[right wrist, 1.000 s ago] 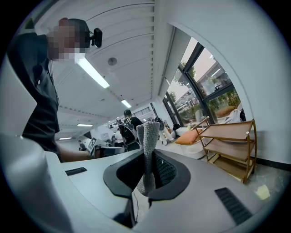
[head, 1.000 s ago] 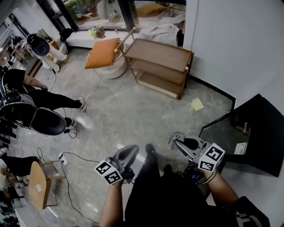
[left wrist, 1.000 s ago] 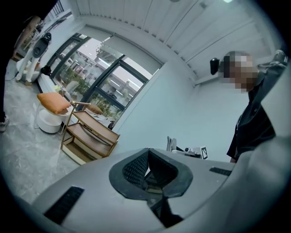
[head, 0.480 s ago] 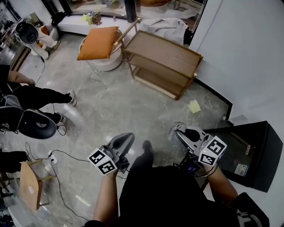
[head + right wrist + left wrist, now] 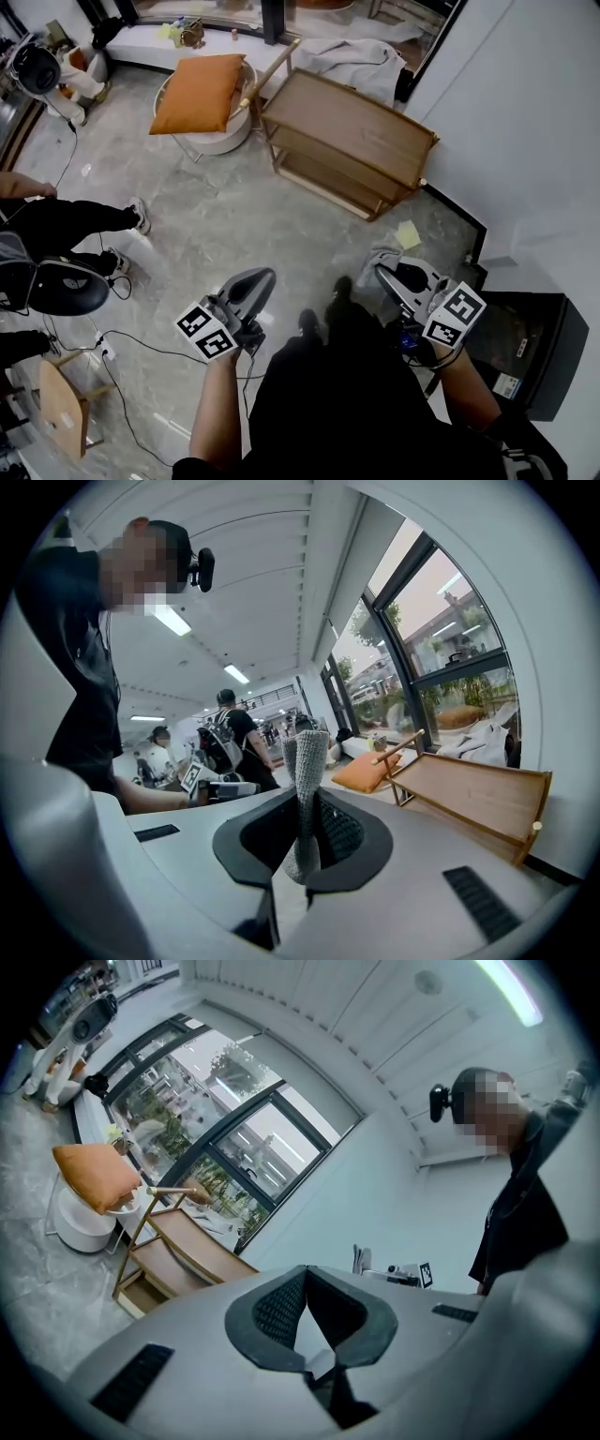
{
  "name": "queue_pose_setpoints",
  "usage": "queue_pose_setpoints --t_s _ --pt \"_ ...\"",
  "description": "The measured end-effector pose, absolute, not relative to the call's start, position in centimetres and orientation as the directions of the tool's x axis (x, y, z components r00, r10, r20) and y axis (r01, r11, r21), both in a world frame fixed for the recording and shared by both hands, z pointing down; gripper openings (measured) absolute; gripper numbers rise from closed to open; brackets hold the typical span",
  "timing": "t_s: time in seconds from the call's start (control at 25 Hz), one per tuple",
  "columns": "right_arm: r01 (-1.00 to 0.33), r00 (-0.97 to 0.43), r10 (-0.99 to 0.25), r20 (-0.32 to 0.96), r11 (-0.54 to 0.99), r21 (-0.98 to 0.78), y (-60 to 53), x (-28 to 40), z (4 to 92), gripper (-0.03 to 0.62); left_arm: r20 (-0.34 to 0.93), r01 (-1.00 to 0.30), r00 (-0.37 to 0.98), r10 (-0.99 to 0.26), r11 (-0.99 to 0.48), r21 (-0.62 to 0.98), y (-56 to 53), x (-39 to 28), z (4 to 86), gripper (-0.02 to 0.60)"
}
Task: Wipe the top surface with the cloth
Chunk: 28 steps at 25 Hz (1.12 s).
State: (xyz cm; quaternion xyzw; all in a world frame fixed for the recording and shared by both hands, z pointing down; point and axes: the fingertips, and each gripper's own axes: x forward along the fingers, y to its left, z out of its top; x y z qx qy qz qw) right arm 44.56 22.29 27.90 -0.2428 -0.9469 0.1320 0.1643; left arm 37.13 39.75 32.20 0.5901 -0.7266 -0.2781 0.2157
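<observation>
1. Your own dark-clothed body blocks the lower middle of the head view, and the black cabinet [image 5: 544, 347] on your right is partly hidden behind your right arm.
2. The cloth [image 5: 305, 789] is grey and knitted, bunched into an upright strip. Your right gripper [image 5: 305, 841] clamps it between its ribbed black pads. From the head view only a small grey fold shows at the jaw tips.
3. Your left gripper [image 5: 305, 1283] has its pads meeting at the tips, with nothing between them.
4. The wooden shelf [image 5: 349, 120] has flat boards and stands well ahead of both grippers, by the white wall.
5. You have two grippers, one cloth, one shelf and one orange cushion [image 5: 199, 91].
</observation>
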Motion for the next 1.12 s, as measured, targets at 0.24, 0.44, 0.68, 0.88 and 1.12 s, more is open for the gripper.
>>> queue_pose_setpoints --t_s 0.24,0.44,0.68,0.88,1.12 --pt "0.423 -0.833 0.507 0.223 0.842 -0.335 18.7 37.5 28.8 0.038 0.003 -0.735 -0.210 -0.978 0.160 0.659 36.0 30.5 33.2 0.011" --pt "0.437 -0.830 0.523 0.195 0.826 -0.356 15.0 30.1 29.2 0.038 0.035 -0.747 -0.196 -0.980 0.173 0.642 31.5 23.8 32.0 0.011" --pt "0.471 -0.831 0.540 0.132 0.810 -0.349 10.9 21.4 27.1 0.038 0.024 -0.809 -0.220 -0.975 0.196 0.554 26.6 14.4 28.6 0.011" --pt "0.416 -0.866 0.487 0.112 0.826 -0.380 7.8 16.5 26.9 0.038 -0.006 -0.839 -0.227 -0.974 0.193 0.509 23.4 8.1 26.8 0.011" --pt "0.354 -0.886 0.437 0.157 0.855 -0.380 7.5 9.6 28.6 0.038 0.015 -0.854 -0.193 -0.981 0.176 0.490 21.6 -0.1 27.2 0.011"
